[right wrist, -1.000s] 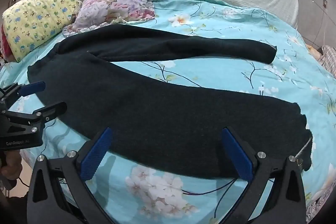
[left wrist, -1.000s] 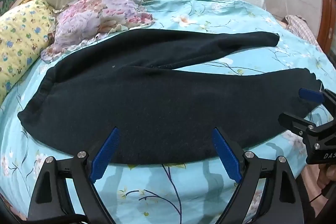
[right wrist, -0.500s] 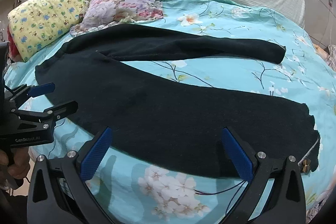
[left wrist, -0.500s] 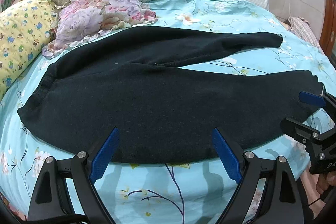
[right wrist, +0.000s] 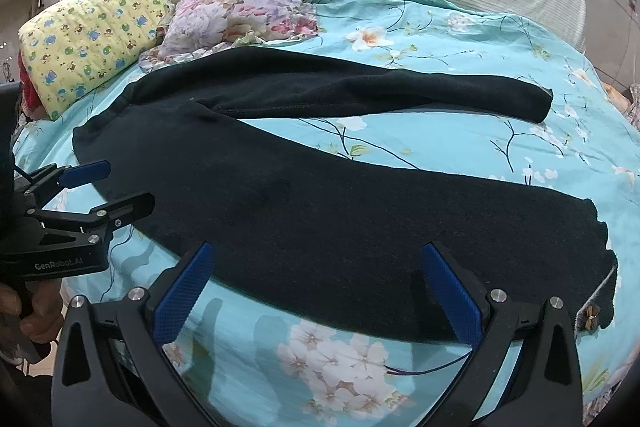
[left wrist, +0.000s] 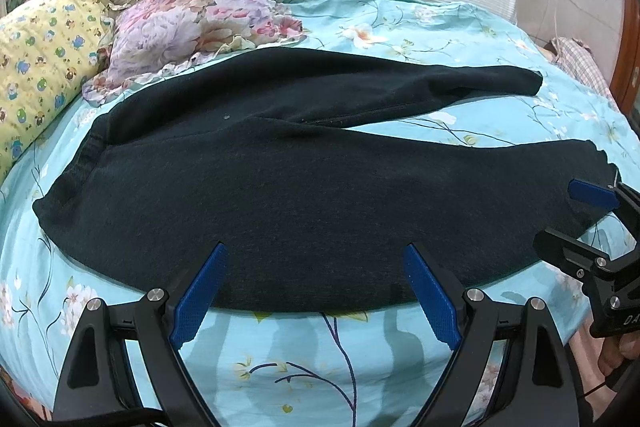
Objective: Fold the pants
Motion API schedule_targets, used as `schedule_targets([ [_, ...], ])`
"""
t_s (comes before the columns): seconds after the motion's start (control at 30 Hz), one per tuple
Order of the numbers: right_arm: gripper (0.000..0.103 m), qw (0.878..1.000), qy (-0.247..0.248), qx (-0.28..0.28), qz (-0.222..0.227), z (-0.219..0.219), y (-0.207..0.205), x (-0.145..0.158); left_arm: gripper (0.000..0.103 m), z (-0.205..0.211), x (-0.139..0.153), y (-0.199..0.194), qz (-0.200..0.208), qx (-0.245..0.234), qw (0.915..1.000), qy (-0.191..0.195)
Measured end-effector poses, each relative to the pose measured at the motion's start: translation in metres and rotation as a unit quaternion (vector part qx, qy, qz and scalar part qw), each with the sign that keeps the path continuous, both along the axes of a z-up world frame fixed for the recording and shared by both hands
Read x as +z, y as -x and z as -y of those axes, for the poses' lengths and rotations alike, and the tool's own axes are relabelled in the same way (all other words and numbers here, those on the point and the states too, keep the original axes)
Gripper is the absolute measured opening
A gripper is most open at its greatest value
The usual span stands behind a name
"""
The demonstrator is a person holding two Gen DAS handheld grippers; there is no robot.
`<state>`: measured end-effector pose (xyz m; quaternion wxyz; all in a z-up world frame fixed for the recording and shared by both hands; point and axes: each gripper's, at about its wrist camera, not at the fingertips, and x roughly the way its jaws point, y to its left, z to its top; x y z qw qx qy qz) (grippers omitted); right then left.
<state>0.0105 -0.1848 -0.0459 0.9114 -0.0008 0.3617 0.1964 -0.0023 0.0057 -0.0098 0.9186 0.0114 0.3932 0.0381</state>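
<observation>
Dark pants (left wrist: 304,195) are laid flat on the floral-sheeted bed (left wrist: 304,355), waistband toward the pillows at the left, both legs splayed apart in a V toward the right. No fold is made yet; the step in hand is judged to be the approach for the first grab. The left gripper (left wrist: 316,291) is held wide, nothing between its blue pads (left wrist: 198,297), hovering at the near edge of the seat area. The right gripper (right wrist: 320,293) is also spread wide and empty, poised over the near leg, closer to the cuff. For a clean fold the near leg is best pinched at its near edge at two spaced points, waist side and cuff side, then lifted together and carried over onto the far leg (right wrist: 360,95) so that the seams line up; uneven lift would likely skew the cloth. Only the top layers should be caught, not the sheet. The fabric looks thick and soft, probably fleece, so bunching is a risk. No containers are seen; only a yellow pillow (right wrist: 92,39) and a floral pillow (right wrist: 244,11) sit beyond the waistband.
</observation>
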Motion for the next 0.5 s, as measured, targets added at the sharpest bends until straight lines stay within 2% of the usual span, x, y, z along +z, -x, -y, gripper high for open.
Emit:
schedule_targets([
  [0.5,0.103,1.0,-0.005,0.005,-0.003,0.0002,-0.0037,-0.0009,0.09,-0.0005,-0.0023,0.0007,-0.002,0.001,1.0,0.001],
])
